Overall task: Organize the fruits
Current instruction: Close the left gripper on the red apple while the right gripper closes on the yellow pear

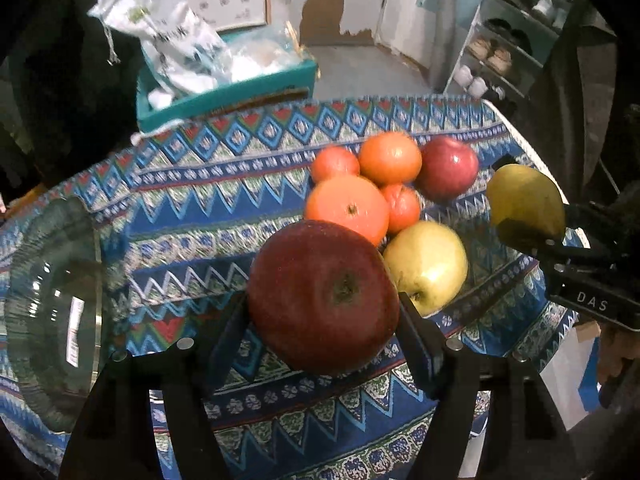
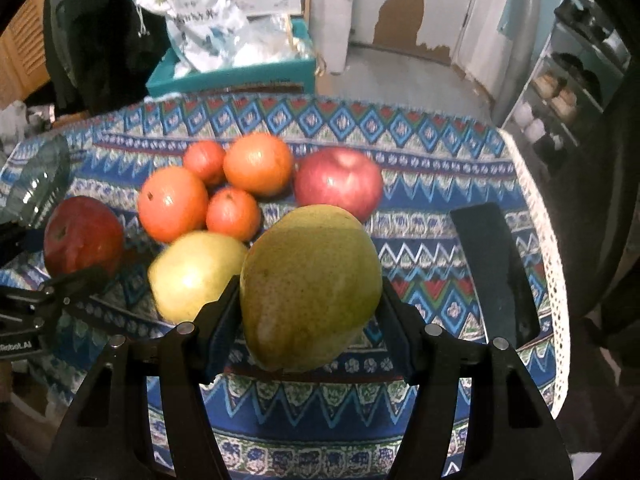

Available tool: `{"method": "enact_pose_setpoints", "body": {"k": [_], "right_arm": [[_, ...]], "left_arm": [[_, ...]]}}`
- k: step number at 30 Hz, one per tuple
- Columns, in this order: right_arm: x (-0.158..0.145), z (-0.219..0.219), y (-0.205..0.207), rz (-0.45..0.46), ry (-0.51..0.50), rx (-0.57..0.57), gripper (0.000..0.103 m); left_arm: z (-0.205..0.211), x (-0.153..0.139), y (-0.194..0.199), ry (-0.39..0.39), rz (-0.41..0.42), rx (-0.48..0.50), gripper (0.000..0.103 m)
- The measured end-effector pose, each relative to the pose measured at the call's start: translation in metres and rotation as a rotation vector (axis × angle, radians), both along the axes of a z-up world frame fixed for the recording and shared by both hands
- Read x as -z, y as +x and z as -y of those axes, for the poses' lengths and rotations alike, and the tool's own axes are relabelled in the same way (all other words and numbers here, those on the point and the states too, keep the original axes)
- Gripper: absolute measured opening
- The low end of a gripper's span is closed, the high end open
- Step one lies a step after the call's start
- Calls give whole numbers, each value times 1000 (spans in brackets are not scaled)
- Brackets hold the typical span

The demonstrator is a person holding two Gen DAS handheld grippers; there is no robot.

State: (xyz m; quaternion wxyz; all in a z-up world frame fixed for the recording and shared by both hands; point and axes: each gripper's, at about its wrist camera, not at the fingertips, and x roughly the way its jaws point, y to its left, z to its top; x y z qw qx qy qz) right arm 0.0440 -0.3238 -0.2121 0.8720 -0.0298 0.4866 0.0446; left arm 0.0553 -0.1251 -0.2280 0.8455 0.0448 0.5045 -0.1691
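Observation:
My left gripper is shut on a dark red apple, held just above the patterned cloth. My right gripper is shut on a green pear, also lifted off the cloth; the same pear shows at the right of the left wrist view. On the cloth lie a yellow apple, a second red apple and several oranges in a cluster. In the right wrist view the dark red apple and the left gripper's fingers appear at the left.
A clear glass bowl stands at the table's left edge. A teal box with white bags sits behind the table. A dark flat object lies on the cloth at the right. A shoe rack stands against the far wall.

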Motion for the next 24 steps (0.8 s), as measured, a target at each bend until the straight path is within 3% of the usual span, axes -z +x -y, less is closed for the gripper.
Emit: {"method": "enact_pose_setpoints", "body": {"k": [13,24], "right_arm": [[-49,-17,-2,121,13,-11,64],[-98,-42,-8,229,41,-51,64]], "left_arm": [[-17,-60,-13,-10,137,-38,73],[-47,-95,-23,-68,166,-102,73]]}}
